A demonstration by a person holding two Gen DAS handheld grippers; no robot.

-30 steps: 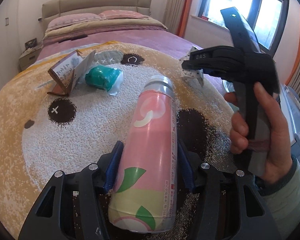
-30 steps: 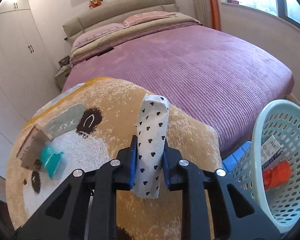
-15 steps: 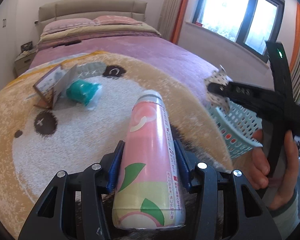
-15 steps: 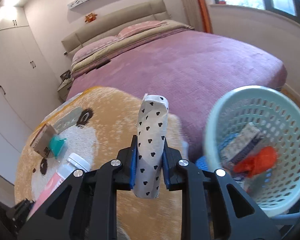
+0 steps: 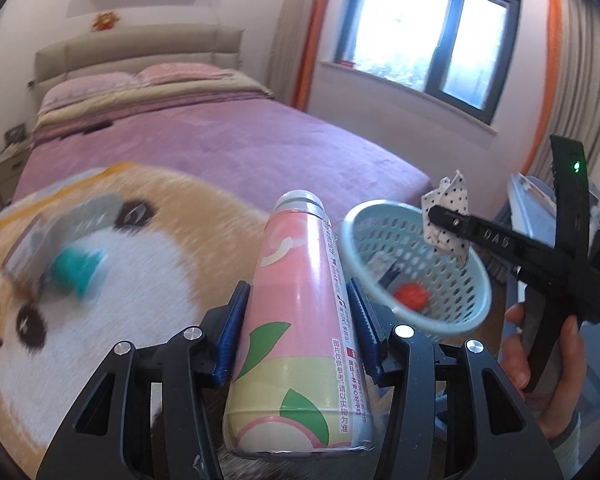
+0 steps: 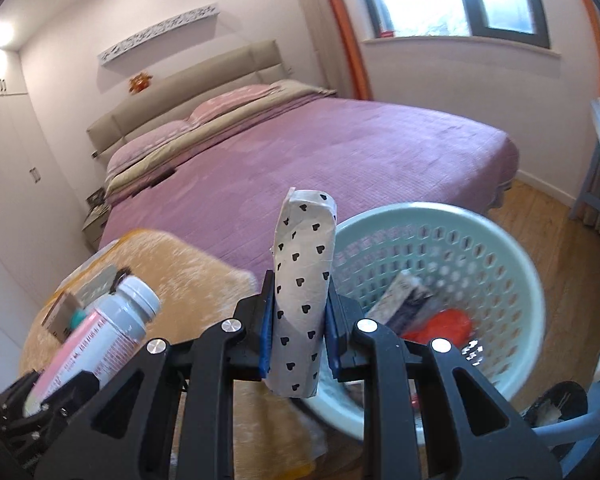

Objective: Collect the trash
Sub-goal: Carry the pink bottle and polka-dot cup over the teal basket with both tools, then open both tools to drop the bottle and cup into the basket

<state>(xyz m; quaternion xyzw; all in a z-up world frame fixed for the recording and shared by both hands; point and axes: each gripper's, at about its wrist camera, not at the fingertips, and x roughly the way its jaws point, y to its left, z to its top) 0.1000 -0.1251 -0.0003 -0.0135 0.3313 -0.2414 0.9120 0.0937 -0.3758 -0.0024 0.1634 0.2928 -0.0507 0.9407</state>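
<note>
We hold pink bottle (image 5: 300, 320) pinched in left claw (image 5: 296, 320), lower centre; right claw (image 6: 298, 316) pinches heart-print wrapper (image 6: 302, 300) beside basket (image 6: 528, 280), right. Risk: early release, trash misses rim, lands on floor.

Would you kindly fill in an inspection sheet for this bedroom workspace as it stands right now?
Surface: fluffy animal-face blanket spread over the foot of the purple bed.
Job's things: pink peach-print bottle; heart-print paper wrapper; pale green perforated basket beside the bed, holding an orange-red scrap and a small carton.
Clutter: teal packet and cardboard piece lying on the blanket, blurred.
Grippers: left gripper clamped on the bottle; right gripper clamped on the wrapper, near the basket rim.
Cables: nothing seen.
Surroundings: window, orange-edged curtains, white wardrobe, wooden floor.
</note>
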